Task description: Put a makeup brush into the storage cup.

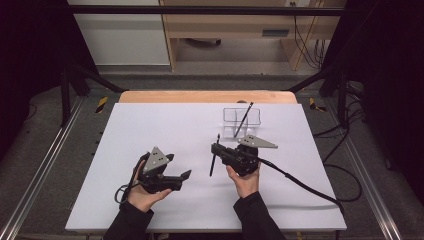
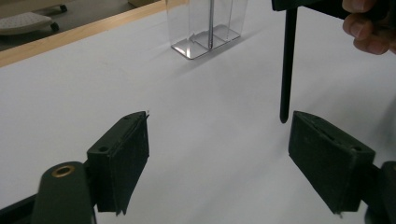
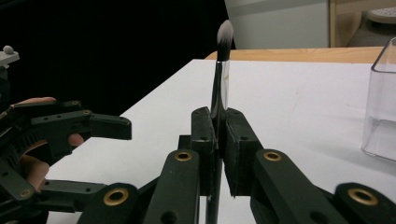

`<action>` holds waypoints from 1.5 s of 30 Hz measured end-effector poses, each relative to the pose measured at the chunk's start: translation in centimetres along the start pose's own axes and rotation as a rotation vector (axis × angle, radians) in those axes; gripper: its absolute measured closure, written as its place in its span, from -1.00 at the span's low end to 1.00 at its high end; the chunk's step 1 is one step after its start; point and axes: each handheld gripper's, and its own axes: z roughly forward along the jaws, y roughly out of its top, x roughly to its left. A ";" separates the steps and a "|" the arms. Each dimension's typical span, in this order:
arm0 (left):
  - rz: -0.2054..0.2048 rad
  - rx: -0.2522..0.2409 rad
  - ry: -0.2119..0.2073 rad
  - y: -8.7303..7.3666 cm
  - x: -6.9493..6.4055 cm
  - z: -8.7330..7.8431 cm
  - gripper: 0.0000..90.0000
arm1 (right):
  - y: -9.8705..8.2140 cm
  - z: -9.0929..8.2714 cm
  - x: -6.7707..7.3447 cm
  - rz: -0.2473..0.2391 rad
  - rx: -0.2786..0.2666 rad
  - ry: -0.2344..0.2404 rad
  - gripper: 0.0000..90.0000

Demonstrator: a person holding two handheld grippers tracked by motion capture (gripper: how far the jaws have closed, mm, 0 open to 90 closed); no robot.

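My right gripper [image 1: 216,148] is shut on a black make-up brush [image 1: 213,162] and holds it nearly upright over the white table [image 1: 150,125]. In the right gripper view the jaws [image 3: 219,114] clamp the brush [image 3: 223,60] at its handle, the pale bristles pointing up. My left gripper [image 1: 181,167] stands open to the left of it with nothing between its fingers. In the left gripper view the jaws [image 2: 219,121] stand wide apart, and the brush handle [image 2: 286,70] hangs just beyond the right jaw. A clear organizer box [image 1: 230,116] stands behind, a second dark brush [image 1: 246,115] leaning in it.
The organizer [image 2: 184,28] has upright clear compartments, and its wall [image 3: 383,107] is close on the right in the right gripper view. A wooden edge [image 1: 205,96] bounds the table at the back. A black cable [image 1: 300,182] trails right from my right gripper.
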 end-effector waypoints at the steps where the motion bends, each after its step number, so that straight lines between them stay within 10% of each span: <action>1: -0.001 0.002 0.003 -0.1 0.2 -0.1 -0.60 | 0.0 0.0 0.0 0.001 -0.001 -0.002 0.87; 45: -0.029 0.031 0.046 -1.7 3.2 -1.4 -0.79 | 5.4 -1.7 -4.2 -0.036 -0.069 -0.180 0.87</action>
